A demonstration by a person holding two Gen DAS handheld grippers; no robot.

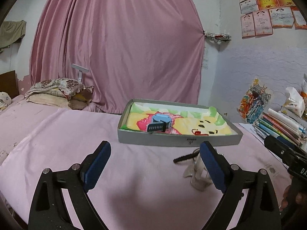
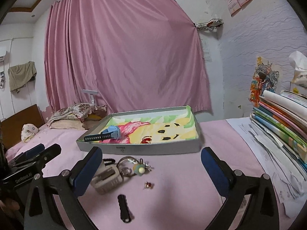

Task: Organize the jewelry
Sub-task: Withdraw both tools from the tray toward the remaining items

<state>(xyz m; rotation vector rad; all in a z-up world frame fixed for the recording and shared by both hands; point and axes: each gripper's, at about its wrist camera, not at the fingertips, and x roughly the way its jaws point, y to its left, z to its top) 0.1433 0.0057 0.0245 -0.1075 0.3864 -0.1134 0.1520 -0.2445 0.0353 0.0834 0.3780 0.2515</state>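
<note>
A: Where's the jewelry rel. to the grey tray (image 2: 138,150)?

B: Blue watch (image 2: 112,133) lies inside it, left part, on the cartoon cloth (image 2: 168,130). Rest is on the pink sheet (image 2: 182,172) just in front of the tray: key ring w/ charm (image 2: 134,167), black hair clip (image 2: 124,208), small red stud (image 2: 148,185), pale plastic case (image 2: 107,179).

A: Claws?

B: Left claw (image 1: 155,164) jaws wide apart, nothing btwn them. Right claw (image 2: 151,168) also wide apart, pads off everything; trinkets sit btwn its fingers. Book stack (image 2: 282,120) right of the tray.
</note>
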